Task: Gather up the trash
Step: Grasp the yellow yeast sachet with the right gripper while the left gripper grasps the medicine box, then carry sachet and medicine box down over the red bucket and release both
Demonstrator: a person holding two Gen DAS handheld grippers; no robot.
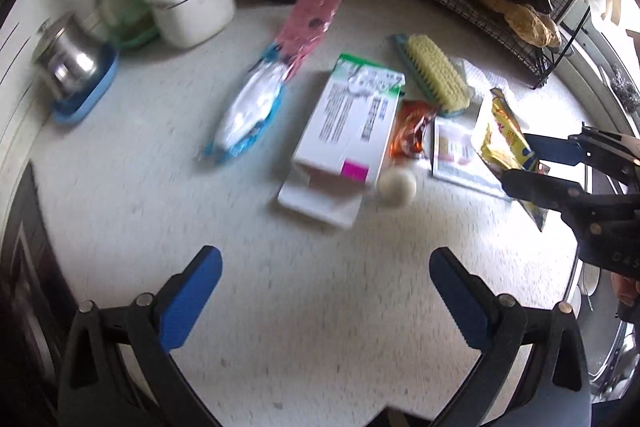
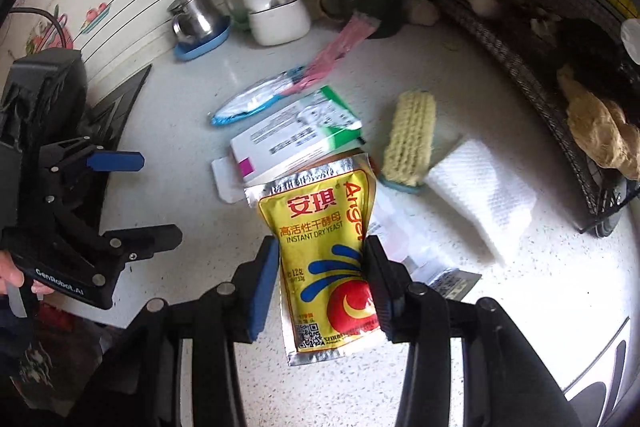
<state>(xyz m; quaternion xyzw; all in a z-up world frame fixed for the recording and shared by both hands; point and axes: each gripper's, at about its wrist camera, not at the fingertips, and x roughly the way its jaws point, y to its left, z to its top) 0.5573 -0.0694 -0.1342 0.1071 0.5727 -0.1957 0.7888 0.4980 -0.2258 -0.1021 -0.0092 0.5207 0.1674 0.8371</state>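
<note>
A: Left wrist view: left tool (image 1: pixel 326 297) spread wide, empty, above bare worktop (image 1: pixel 280 307); carton (image 1: pixel 352 123) and wrappers lie ahead.
B: Right wrist view: right tool (image 2: pixel 322 283) clamps yeast sachet (image 2: pixel 326 247), lifted. Next, probably bin it; none visible.

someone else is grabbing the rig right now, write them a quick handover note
Right tool: shut on the yellow yeast packet, lifted off the counter.
Left tool: open, holding nothing, above bare counter.
On the counter: white medicine box, blue-white wrapper, pink wrapper, orange wrapper, white sachet, paper towel.
Done: yeast packet picked up. No bin shows in either view.
Left: drop the packet, then collect the rest.
</note>
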